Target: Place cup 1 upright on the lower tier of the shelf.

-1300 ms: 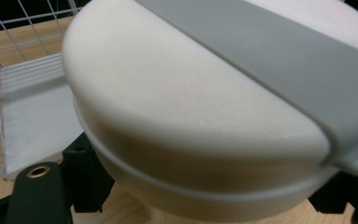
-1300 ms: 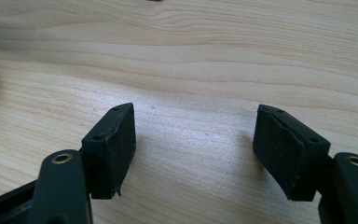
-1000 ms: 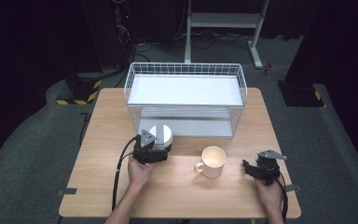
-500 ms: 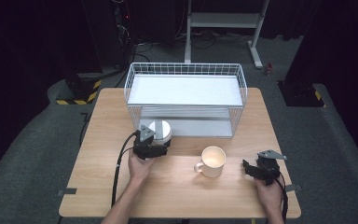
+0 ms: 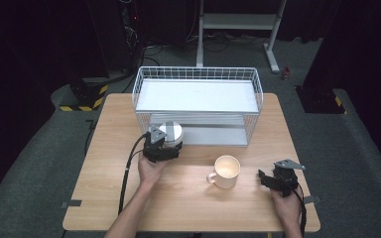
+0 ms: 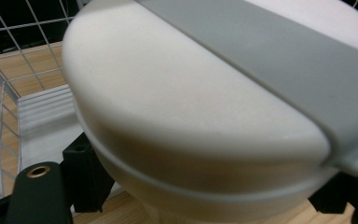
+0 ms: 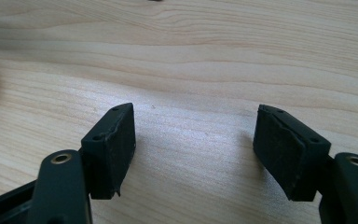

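Note:
A white round container with a grey band across its lid [image 5: 171,132] stands at the wire basket's front left corner. My left gripper [image 5: 166,145] is shut on its lower body. In the left gripper view the container [image 6: 191,107] looms very close, with one black fingertip [image 6: 81,177] pressed against its base on the left. A cream mug [image 5: 226,171] sits on the table with its handle pointing left. To the right of the mug my right gripper [image 5: 264,178] rests low over the wood. In the right gripper view the right gripper [image 7: 193,149] is open with bare table between its jaws.
A white wire basket [image 5: 197,74] with a white floor takes up the back middle of the wooden table [image 5: 104,198]. Its mesh [image 6: 9,60] stands just left of the container in the left gripper view. A black cable trails from each gripper toward the front edge.
My left gripper has carried the white container a little farther from the person, toward the basket's front. The right gripper and the mug have stayed put.

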Motion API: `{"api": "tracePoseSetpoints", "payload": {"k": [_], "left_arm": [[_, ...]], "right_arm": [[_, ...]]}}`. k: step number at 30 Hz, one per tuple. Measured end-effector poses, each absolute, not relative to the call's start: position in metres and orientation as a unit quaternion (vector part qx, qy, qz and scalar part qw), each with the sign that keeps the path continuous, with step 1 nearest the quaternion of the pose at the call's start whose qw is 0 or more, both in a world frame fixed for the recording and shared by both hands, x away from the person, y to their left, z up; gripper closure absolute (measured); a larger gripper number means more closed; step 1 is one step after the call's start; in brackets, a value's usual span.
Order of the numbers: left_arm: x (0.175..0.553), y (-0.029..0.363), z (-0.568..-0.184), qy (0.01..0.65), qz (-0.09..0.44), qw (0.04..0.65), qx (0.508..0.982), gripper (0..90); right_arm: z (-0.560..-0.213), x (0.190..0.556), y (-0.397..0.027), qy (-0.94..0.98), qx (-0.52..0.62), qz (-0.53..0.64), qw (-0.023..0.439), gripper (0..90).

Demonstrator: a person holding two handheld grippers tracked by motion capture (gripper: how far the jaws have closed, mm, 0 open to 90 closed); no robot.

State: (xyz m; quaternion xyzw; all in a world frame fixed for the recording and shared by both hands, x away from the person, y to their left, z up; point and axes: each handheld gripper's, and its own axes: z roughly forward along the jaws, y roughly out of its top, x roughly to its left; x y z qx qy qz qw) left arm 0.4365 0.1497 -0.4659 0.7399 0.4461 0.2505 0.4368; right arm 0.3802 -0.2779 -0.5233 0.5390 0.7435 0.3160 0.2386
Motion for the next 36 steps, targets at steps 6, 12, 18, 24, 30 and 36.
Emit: {"api": "tracePoseSetpoints", "payload": {"k": [6,12,18,24,30,36], "left_arm": [[0.450,0.148,-0.463,0.449,0.250,0.437,0.738,19.2],[0.460,0.144,-0.467,0.457,0.250,0.440,0.732,19.2],[0.469,0.143,-0.477,0.467,0.252,0.431,0.730,19.2],[0.476,0.143,-0.481,0.470,0.258,0.415,0.735,19.2],[0.484,0.140,-0.481,0.470,0.260,0.413,0.736,19.2],[0.488,0.141,-0.484,0.471,0.266,0.421,0.728,19.1]], "right_arm": [[-0.523,0.380,-0.278,0.744,0.539,0.316,0.239,29.4],[-0.523,0.380,-0.278,0.743,0.540,0.316,0.238,29.5],[-0.523,0.380,-0.278,0.744,0.539,0.316,0.238,29.4],[-0.523,0.380,-0.278,0.744,0.539,0.316,0.238,29.4],[-0.523,0.380,-0.278,0.744,0.539,0.316,0.239,29.4],[-0.523,0.380,-0.278,0.744,0.539,0.316,0.238,29.4]]}}
